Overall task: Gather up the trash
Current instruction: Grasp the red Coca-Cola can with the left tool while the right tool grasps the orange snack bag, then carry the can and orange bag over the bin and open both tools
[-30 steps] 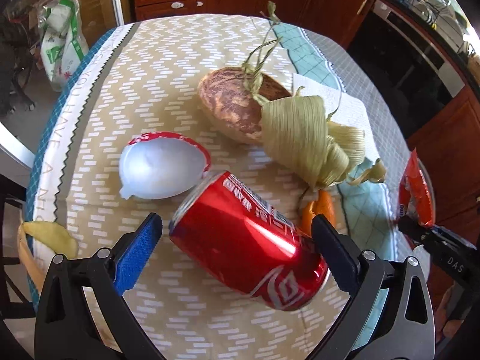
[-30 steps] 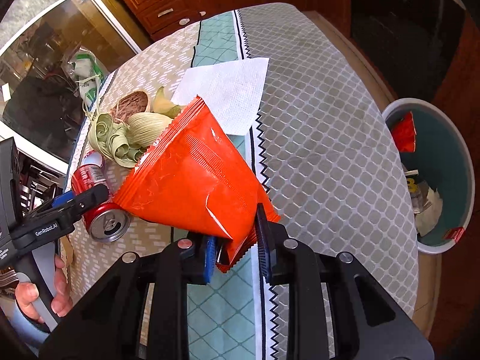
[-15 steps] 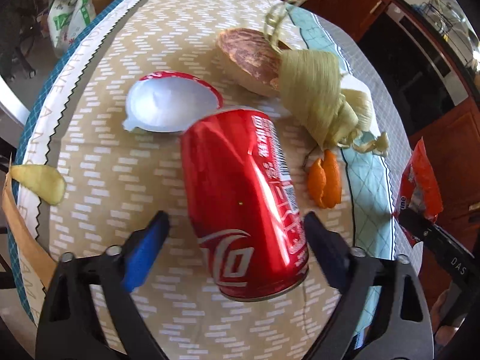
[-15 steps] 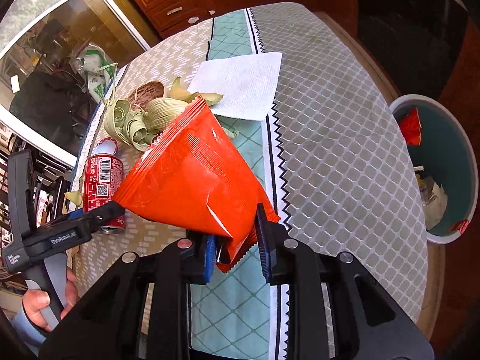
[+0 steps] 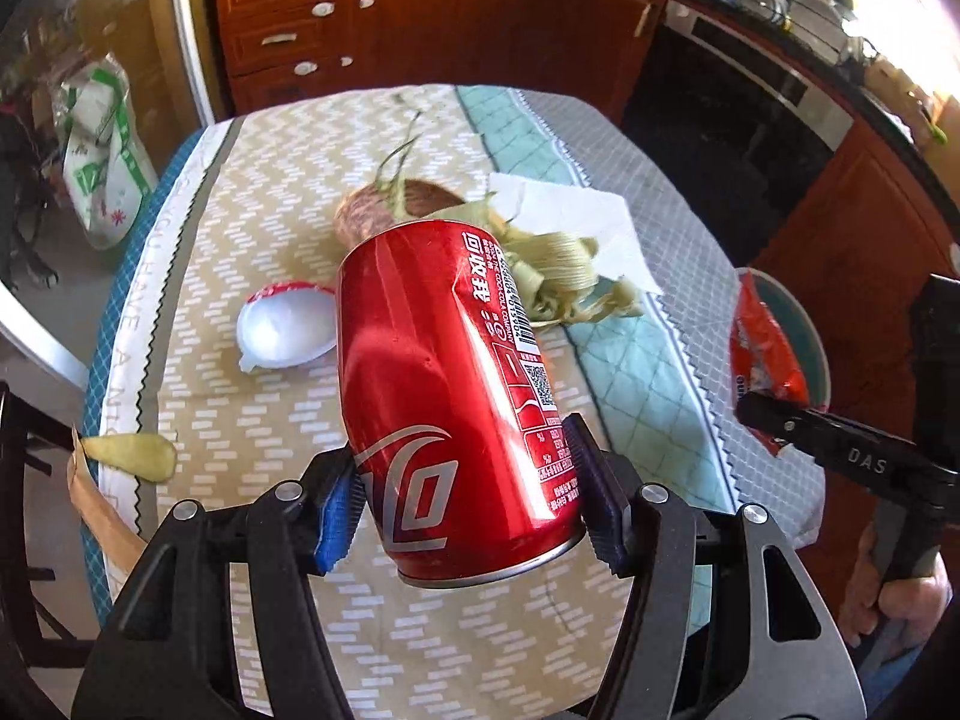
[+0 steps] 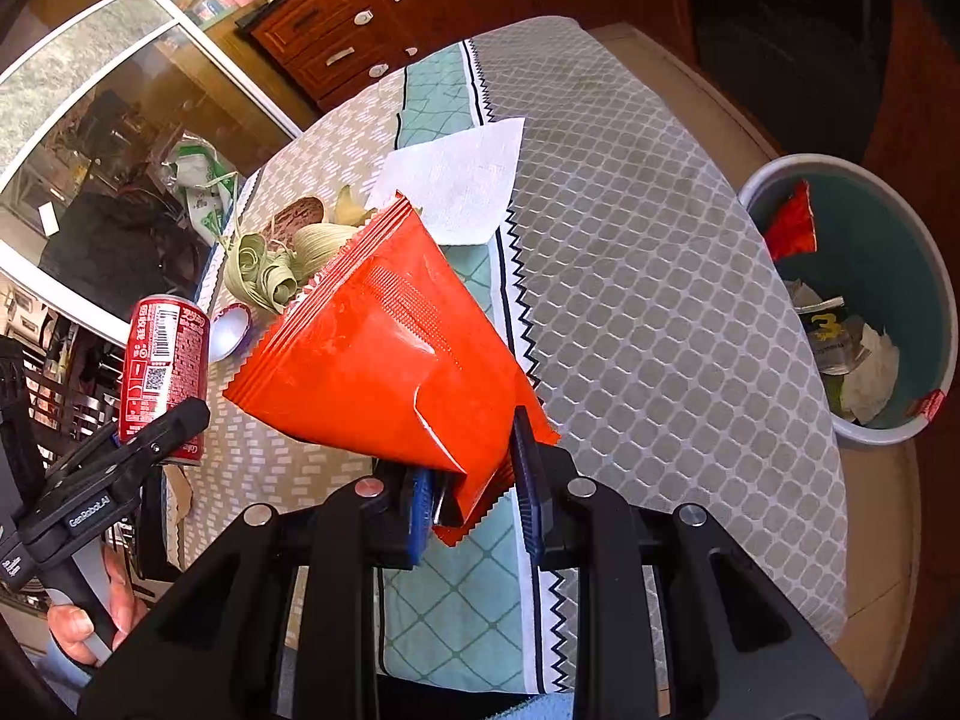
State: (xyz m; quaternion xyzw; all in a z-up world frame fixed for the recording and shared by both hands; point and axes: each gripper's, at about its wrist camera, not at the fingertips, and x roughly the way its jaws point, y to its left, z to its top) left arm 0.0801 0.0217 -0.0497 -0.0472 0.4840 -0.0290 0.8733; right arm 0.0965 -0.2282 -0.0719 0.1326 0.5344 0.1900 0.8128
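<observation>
The oval tabletop (image 5: 198, 312) wears a patchwork cloth: beige panel with white dashes, a teal quilted strip, a grey diamond-patterned panel. In the left wrist view, a white paper napkin (image 5: 576, 210) lies toward one o'clock, pale dried corn husks (image 5: 558, 276) just beside it, a brown mottled rounded piece (image 5: 360, 216) at twelve. A white foil lid with a red rim (image 5: 282, 330) rests near ten o'clock, and a yellowish peel scrap (image 5: 129, 456) sits at the cloth's edge around eight.
</observation>
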